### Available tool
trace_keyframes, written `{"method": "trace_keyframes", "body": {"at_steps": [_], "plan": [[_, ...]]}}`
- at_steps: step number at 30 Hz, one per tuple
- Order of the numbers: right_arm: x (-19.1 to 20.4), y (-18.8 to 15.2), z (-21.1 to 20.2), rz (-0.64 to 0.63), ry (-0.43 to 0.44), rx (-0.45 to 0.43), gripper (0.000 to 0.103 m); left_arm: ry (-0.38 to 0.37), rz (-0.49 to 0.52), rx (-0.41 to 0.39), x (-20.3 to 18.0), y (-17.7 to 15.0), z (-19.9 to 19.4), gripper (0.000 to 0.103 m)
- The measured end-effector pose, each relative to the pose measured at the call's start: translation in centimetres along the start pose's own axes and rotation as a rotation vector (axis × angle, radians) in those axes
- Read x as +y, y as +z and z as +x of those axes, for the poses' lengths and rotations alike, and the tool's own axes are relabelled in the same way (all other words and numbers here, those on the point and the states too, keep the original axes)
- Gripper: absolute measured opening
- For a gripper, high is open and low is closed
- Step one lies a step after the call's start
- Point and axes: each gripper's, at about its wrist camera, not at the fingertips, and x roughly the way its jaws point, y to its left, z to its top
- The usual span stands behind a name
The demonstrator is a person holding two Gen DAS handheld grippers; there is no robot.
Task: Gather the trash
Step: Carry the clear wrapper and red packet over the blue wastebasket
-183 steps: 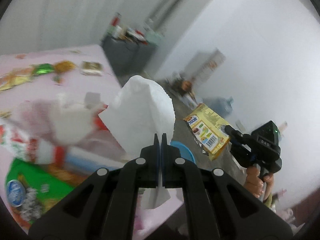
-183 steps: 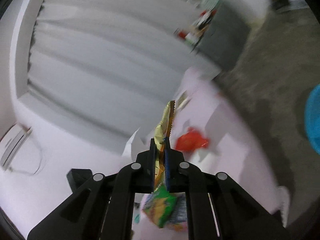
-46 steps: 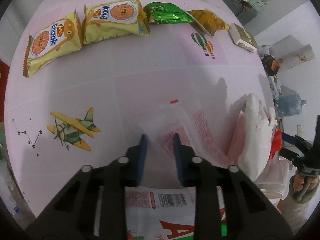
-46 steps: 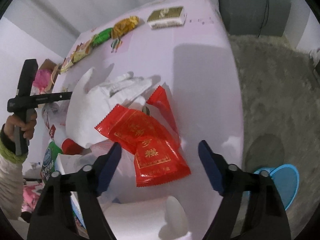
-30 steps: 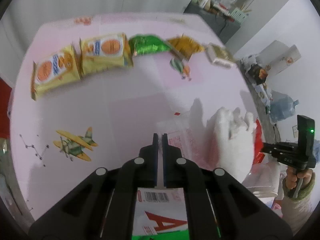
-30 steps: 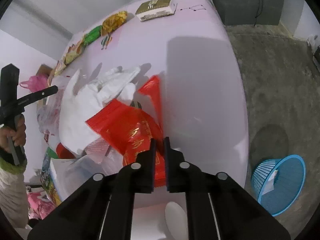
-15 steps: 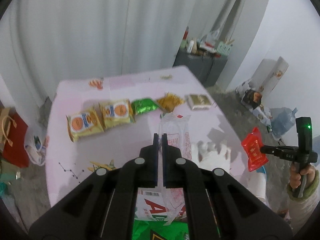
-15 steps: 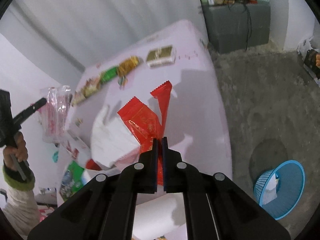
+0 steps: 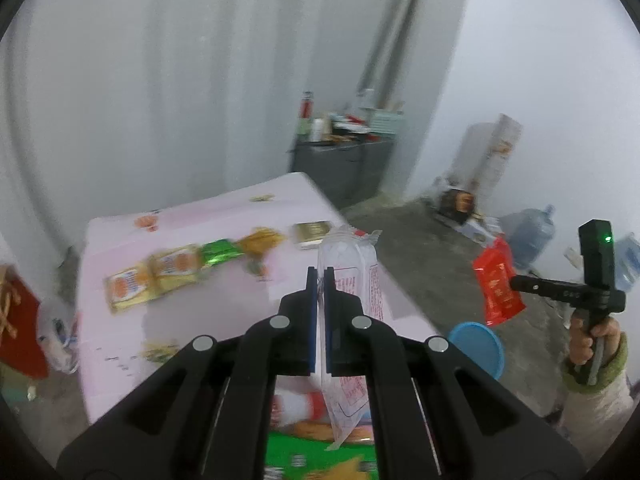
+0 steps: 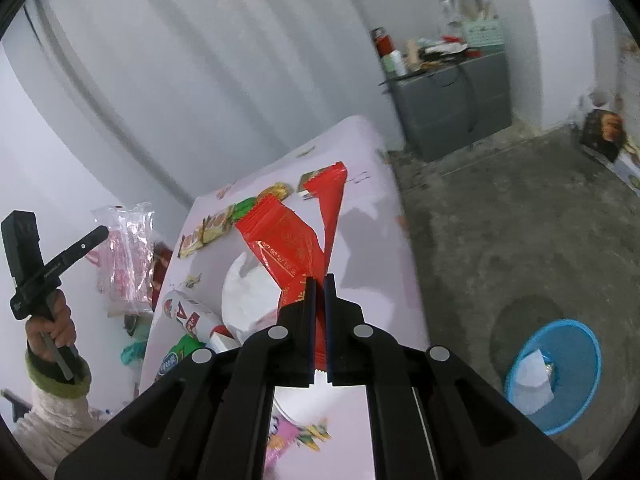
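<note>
**Two wrappers lifted, more trash left on the desk**

Clear wrapper (image 9: pixel 352 280) with red print: crinkled, upright, pinched in the left tongs (image 9: pixel 319 276), held above the desk (image 9: pixel 120 312). Red foil wrapper (image 10: pixel 288 240) with gold print: creased, one long corner pointing up, clamped in the right tongs (image 10: pixel 319 284). Blue bin (image 10: pixel 580 344) standing on the floor well apart from the desk, white paper inside. White crumpled paper (image 10: pixel 248 292) lying on the desk beside a red-and-white carton (image 10: pixel 188 316).

No legible text on any packaging
</note>
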Motion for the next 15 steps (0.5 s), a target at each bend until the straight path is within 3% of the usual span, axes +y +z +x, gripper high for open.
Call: {"method": "trace_keyframes", "body": {"at_steps": [9, 15], "plan": [[-7.7, -6.3, -7.2, 0.165, -0.117, -0.097, 0.004, -0.199, 0.181, 0.061, -13.6, -0.1, 5.1, 0.001], [-14.9, -12.0, -10.0, 0.348, -0.208, -0.139, 0.004, -0.298, 0.337, 0.179, -24.8, -1.9, 12.2, 0.001]]}}
